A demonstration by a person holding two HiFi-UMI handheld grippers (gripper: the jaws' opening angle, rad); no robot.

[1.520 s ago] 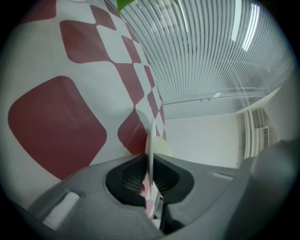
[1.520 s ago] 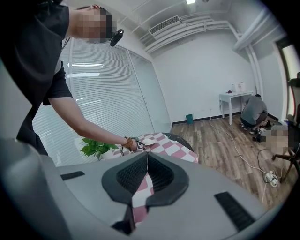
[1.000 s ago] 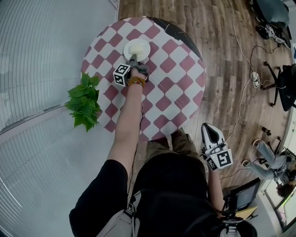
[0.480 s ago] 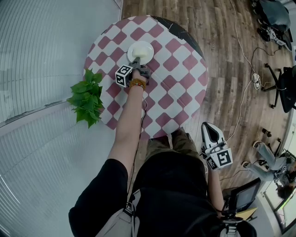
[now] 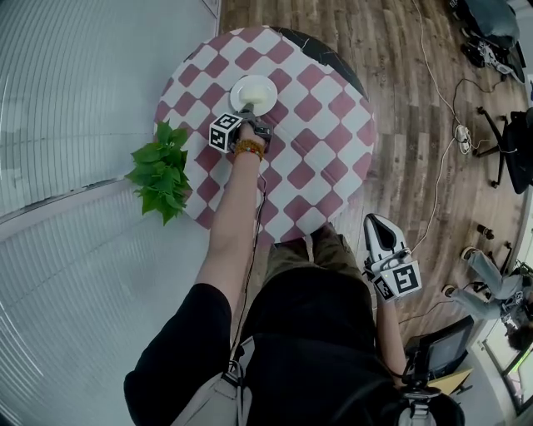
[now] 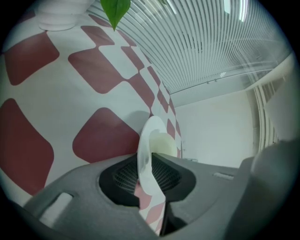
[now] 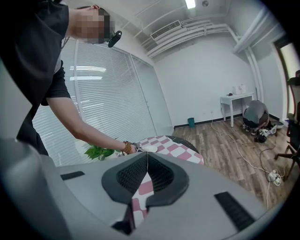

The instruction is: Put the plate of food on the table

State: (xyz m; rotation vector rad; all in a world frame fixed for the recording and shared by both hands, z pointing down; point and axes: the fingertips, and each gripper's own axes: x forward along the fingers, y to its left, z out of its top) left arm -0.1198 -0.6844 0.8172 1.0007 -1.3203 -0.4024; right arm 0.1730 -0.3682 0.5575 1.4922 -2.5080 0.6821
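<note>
A white plate (image 5: 254, 93) with pale food (image 6: 165, 143) is over the far part of the round table with the red-and-white checked cloth (image 5: 321, 137). My left gripper (image 5: 247, 109) is shut on the plate's near rim. In the left gripper view the rim (image 6: 146, 154) stands edge-on between the jaws of the left gripper (image 6: 149, 174). The plate is low against the cloth; I cannot tell whether it touches. My right gripper (image 5: 376, 226) hangs by the person's right side, off the table. In its own view the right gripper (image 7: 146, 160) is shut with nothing in it.
A leafy green plant (image 5: 161, 170) in a white pot (image 6: 61, 14) stands at the table's left edge, close to my left arm. Glass walls with blinds (image 5: 75, 100) run along the left. Cables (image 5: 433, 191) and office chairs (image 5: 516, 150) sit on the wood floor at right.
The head view has shifted slightly. My left gripper stays shut on the plate's rim at the same spot over the table. The right gripper has barely moved.
</note>
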